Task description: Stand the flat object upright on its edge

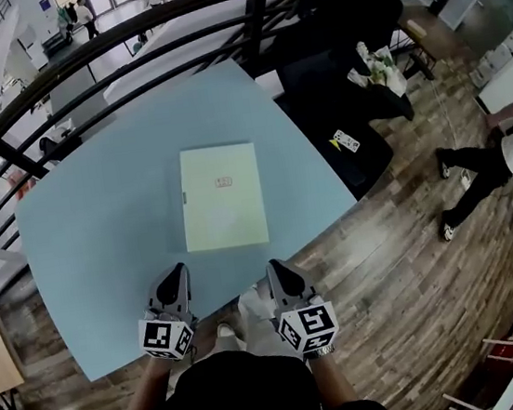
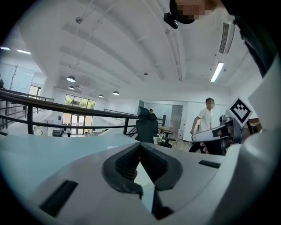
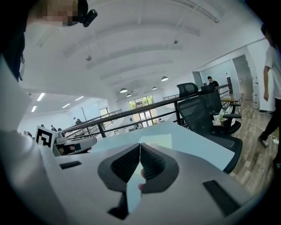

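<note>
Plainly empty, the left gripper [image 1: 175,276] and right gripper [image 1: 278,270] have their jaws pressed together at the blue table's [image 1: 99,220] near edge. The pale green notebook [image 1: 222,196] lies flat ahead, mid-table. The person would do best to lever one long edge up while bracing the other.

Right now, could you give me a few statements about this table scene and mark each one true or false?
1. The book lies flat on the table. True.
2. The left gripper holds the book. False: it is shut on nothing, short of the book.
3. The right gripper has its jaws together. True.
4. The book is red. False: it is pale green.
5. A black chair stands by the table. True.
</note>
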{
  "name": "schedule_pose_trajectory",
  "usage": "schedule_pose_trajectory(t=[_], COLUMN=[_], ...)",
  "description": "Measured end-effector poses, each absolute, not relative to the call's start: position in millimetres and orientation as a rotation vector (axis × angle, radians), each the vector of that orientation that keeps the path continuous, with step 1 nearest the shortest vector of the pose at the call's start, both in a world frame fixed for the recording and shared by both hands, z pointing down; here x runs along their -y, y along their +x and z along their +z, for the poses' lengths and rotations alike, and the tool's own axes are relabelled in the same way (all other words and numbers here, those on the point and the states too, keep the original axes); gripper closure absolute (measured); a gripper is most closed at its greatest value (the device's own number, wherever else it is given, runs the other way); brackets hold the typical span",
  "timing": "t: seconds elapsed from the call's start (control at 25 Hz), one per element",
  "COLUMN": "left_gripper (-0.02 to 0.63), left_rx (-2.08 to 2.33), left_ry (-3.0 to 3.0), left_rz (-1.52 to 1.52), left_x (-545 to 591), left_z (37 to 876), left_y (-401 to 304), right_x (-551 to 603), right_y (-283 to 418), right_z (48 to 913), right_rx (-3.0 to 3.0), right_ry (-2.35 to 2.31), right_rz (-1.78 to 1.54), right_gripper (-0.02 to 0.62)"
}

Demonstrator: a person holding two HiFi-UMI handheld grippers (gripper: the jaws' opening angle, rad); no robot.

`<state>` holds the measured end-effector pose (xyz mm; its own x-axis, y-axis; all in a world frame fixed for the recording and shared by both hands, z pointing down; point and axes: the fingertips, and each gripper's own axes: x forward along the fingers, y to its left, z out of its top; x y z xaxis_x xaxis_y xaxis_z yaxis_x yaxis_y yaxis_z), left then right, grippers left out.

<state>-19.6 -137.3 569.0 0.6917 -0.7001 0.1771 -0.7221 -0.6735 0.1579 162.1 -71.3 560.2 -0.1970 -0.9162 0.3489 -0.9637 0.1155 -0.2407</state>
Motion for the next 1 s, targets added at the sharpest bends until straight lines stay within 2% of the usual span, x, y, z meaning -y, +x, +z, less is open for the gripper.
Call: schedule_pose_trajectory(t=[1.0], left_gripper=[0.601], left_rx=[1.142], left_ry=[2.566], left_rz=[0.338], left_x=[180], left_z=[667], left_y=[-6], right_x=[117], right_y=[183], right_z=[659], right_rx=[2.218], right_ry=[1.726], right_rz=[0.814], right_gripper=[0.586])
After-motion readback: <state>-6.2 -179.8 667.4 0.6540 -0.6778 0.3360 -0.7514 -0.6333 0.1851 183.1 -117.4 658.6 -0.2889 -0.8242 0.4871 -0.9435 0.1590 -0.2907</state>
